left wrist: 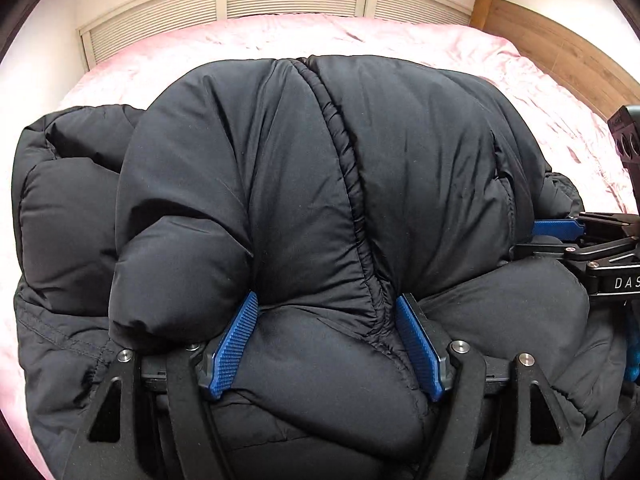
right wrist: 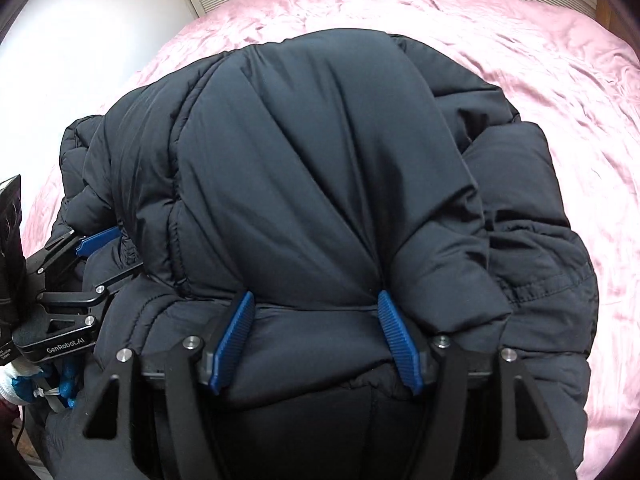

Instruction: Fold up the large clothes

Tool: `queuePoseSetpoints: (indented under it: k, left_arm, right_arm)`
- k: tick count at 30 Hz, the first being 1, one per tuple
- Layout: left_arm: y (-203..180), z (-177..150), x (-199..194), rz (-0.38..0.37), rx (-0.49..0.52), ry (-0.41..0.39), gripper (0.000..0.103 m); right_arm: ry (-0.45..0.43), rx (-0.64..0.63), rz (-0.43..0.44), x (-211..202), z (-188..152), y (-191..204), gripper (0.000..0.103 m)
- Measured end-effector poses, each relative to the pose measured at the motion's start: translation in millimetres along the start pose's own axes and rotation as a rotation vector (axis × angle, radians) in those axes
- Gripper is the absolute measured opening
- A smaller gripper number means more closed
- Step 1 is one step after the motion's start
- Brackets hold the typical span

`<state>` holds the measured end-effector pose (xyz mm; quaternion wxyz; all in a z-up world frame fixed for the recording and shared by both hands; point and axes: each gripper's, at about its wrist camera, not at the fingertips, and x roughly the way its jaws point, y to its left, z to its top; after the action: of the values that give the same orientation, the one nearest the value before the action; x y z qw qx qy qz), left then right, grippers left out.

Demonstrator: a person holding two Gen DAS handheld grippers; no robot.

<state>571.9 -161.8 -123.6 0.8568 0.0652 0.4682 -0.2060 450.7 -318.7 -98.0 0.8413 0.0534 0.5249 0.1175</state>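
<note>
We see a black puffer jacket (left wrist: 304,184) lying bunched on the pink bedsheet (left wrist: 280,36). The left gripper (left wrist: 326,312) has a thick fold of the jacket between its two blue pads (left wrist: 236,344), and the padding bulges out on both sides of the jaws, so it is grasping the jacket. The right gripper (right wrist: 316,308) clenches another fold in the same way. In the left wrist view, the right gripper (left wrist: 560,228) appears just right of the jaws.

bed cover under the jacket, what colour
Pink bed cover, plain and wrinkled; clearest in the right wrist view.
</note>
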Motion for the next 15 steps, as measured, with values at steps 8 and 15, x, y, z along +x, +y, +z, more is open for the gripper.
queuePoseSetpoints:
  k: [8,15]
  left_arm:
    - [3.7,44.7,-76.5,-0.026,-0.007,-0.093,0.07]
    - [-16.4,76.7,-69.7,-0.072,0.025,-0.105,0.071]
  right_arm:
    - [-0.073,-0.069,0.021,-71.0,29.7,18.2,0.064]
    - [-0.097,-0.13,0.032,-71.3,53.4,40.5,0.068]
